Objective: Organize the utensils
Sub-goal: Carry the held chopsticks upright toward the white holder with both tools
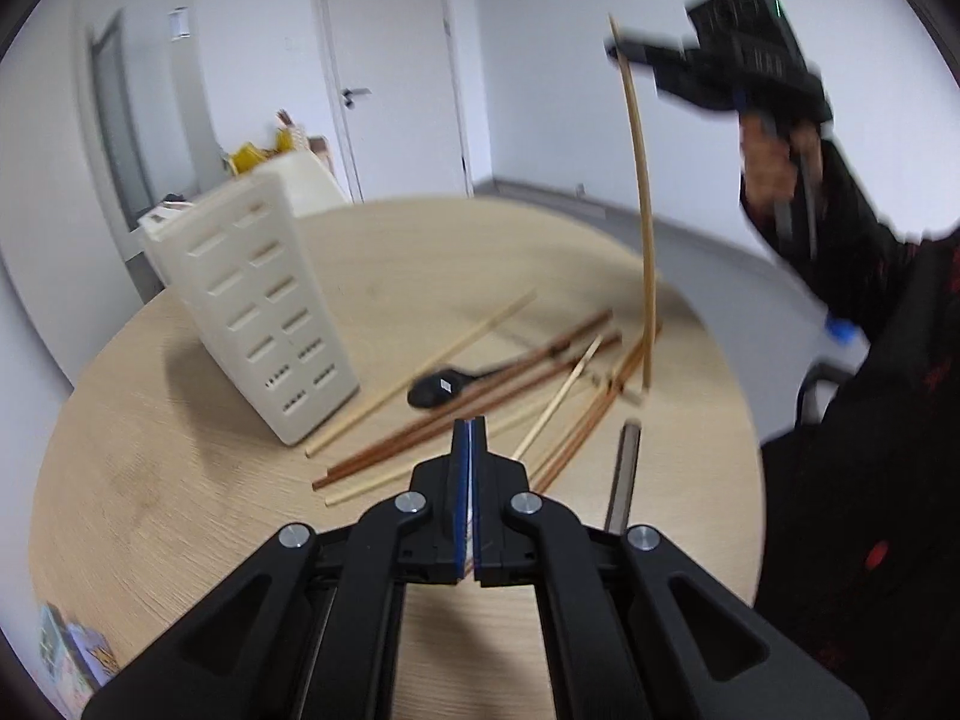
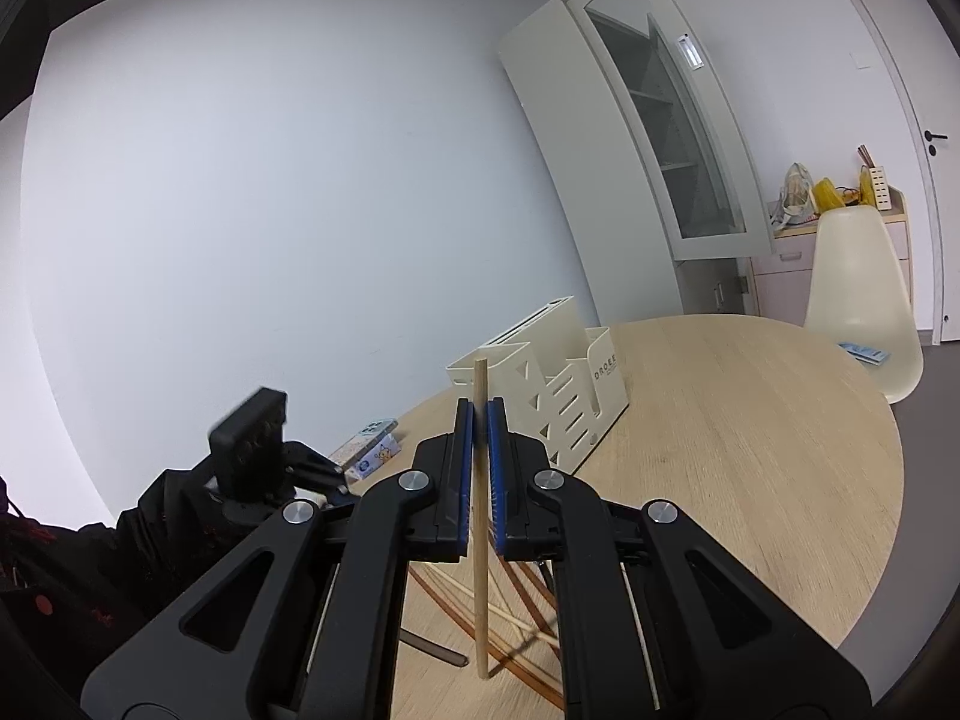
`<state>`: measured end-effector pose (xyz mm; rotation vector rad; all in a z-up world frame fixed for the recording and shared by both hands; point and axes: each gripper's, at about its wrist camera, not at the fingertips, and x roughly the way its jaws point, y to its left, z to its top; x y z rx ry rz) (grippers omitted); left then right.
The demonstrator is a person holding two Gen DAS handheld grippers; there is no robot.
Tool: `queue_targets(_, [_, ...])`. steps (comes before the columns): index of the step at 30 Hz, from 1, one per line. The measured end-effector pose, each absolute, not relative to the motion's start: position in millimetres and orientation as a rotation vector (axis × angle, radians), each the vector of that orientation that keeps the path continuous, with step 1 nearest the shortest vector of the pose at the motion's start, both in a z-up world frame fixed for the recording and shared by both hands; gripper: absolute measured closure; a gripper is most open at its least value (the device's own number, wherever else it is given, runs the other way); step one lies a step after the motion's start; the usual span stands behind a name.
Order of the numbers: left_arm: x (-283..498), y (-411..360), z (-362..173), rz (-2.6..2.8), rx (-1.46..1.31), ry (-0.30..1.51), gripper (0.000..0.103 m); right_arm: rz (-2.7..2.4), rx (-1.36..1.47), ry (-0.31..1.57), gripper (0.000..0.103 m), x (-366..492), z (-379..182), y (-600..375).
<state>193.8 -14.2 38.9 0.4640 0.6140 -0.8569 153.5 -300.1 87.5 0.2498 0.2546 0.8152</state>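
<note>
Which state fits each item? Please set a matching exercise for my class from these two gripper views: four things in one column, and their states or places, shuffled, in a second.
Column one:
1. light chopstick
2. black spoon
3. white utensil holder
4. left gripper

Column two:
A. stands upright on the round wooden table
B. shut, with nothing between its jaws
C. held upright in the right gripper, above the table
D. lies flat on the table among loose chopsticks

Pairs: 1-C, 2-D, 3-A, 4-B
</note>
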Motion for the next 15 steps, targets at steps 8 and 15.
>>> queue_targets(8, [211, -17, 8, -0.838, 0.578, 0.728, 0.096, 0.809, 0.241, 0.250, 0.098, 144, 87, -302])
queue_targets(15, [205, -49, 11, -0.953, 0.600, 0.688, 0.082, 0.777, 0.260, 0.223, 0.098, 135, 91, -309])
